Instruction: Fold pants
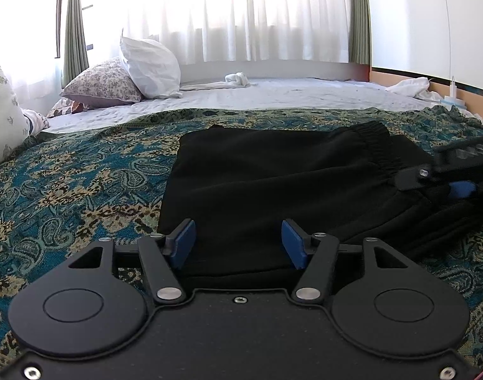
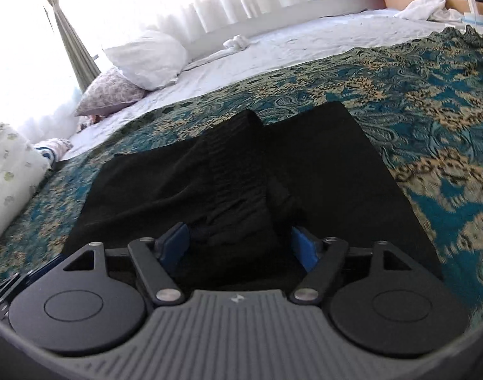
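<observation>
Left gripper (image 1: pixel 238 242): jaws spread wide, nothing pinched between the blue pads (image 1: pixel 184 242); near hem of the black pants (image 1: pixel 273 183) lying in the gap below.
Right gripper (image 2: pixel 239 245): jaws apart, blue pads (image 2: pixel 174 243) straddling a raised fold of black cloth, not closed on it; seen from the left wrist as a dark body at far right (image 1: pixel 460 186), tips over the waistband side.
Pants: one pair, black, folded into a rough rectangle, flat on the patterned bedspread (image 1: pixel 83 183) just ahead of both grippers; gathered elastic waistband (image 1: pixel 374 145) ahead-right of the left gripper, running straight ahead of the right one (image 2: pixel 238 164).
Edges: left side edge of the pants straight, ahead-left of the left gripper; far edge slightly wavy; right edge in the right wrist view slanting away ahead-right.
Open room: bare bedspread left of the left gripper and right of the right gripper (image 2: pixel 431 126); white sheet (image 1: pixel 273 95) beyond the pants.
Pillows: three in the far left, one white (image 1: pixel 149 66), one floral (image 1: pixel 105 85), one pale with sprigs at the left border (image 1: pixel 0 114).
White cloths: two, a small rolled one far ahead (image 1: pixel 236 79), a crumpled one far right (image 1: pixel 412 87).
Curtains: sheer white across the window (image 1: pixel 241 15), green drapes at either side.
</observation>
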